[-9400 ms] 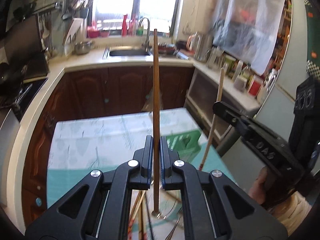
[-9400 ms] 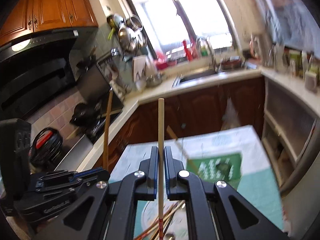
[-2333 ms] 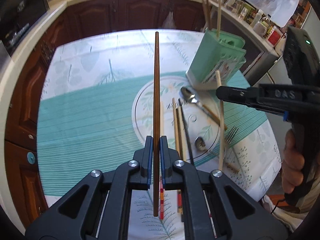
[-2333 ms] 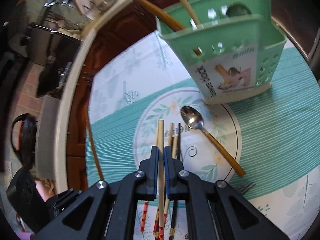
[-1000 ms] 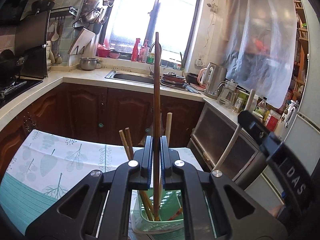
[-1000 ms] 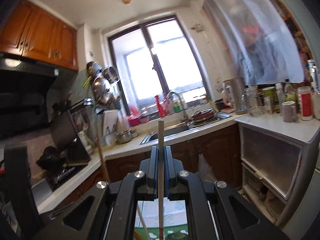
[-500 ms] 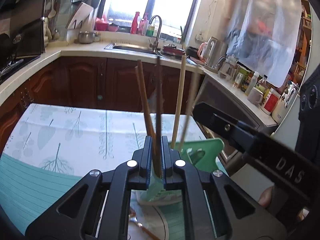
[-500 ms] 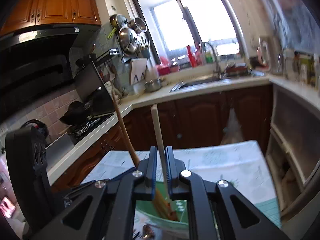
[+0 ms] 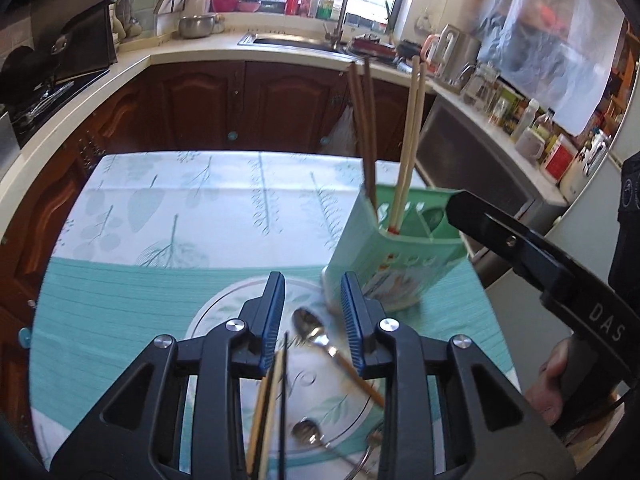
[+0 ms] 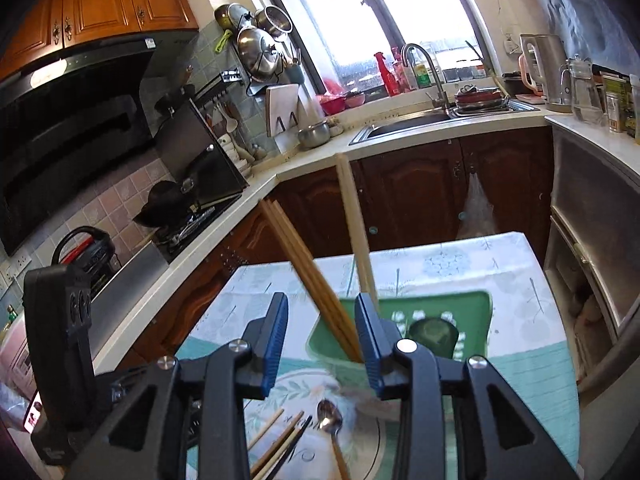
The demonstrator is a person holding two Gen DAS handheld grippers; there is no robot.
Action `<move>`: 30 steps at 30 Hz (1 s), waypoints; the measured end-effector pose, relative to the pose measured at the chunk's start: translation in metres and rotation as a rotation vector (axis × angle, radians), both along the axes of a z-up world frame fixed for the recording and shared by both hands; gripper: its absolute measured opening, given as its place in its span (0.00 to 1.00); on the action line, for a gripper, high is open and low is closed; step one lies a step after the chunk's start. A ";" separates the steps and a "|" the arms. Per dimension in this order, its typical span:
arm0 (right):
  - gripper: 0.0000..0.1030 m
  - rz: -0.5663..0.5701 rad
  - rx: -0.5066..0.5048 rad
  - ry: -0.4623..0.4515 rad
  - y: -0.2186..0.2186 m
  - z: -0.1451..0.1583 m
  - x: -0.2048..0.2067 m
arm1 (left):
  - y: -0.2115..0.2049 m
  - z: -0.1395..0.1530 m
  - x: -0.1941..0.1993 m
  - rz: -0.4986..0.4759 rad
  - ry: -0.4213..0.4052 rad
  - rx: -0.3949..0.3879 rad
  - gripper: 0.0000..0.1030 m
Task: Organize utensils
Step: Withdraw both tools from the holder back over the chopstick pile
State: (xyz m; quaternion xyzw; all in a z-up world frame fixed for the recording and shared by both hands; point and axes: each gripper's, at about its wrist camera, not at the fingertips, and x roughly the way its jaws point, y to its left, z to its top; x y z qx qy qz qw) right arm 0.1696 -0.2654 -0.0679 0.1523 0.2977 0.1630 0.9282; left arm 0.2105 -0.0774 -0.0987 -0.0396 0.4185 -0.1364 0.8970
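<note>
A green utensil basket [image 9: 394, 256] stands on the table; it also shows in the right wrist view [image 10: 472, 312]. Dark brown chopsticks [image 9: 362, 128] and pale chopsticks [image 9: 410, 140] stand in it, as seen from the right wrist too: brown chopsticks [image 10: 308, 268], pale chopsticks [image 10: 354, 224]. My left gripper [image 9: 313, 320] is open and empty just in front of the basket. My right gripper [image 10: 322, 340] is open and empty above the basket's near side. A spoon [image 9: 332, 346], loose chopsticks [image 9: 270, 404] and another spoon [image 9: 306, 428] lie on the round placemat [image 9: 224, 316].
The table carries a leaf-print and teal cloth [image 9: 168, 216]. Dark wood cabinets [image 9: 200, 104], a sink [image 9: 292, 40] and a stove [image 10: 188, 224] ring the table. A fork [image 9: 370, 448] lies at the near right. The right gripper body [image 9: 540, 256] reaches in beside the basket.
Both grippers have opened and let go of their chopsticks, which now stand in the basket. Both have drawn back a little from the basket.
</note>
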 end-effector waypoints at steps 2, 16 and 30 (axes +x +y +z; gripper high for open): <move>0.34 0.010 -0.016 0.019 0.006 -0.001 -0.009 | 0.011 0.000 -0.010 0.008 0.013 0.027 0.25; 0.34 0.041 -0.062 0.218 0.048 -0.028 -0.062 | 0.077 -0.021 -0.063 0.053 0.141 0.152 0.25; 0.34 0.089 -0.059 0.467 0.083 -0.090 -0.081 | 0.090 -0.089 -0.067 -0.040 0.359 0.178 0.25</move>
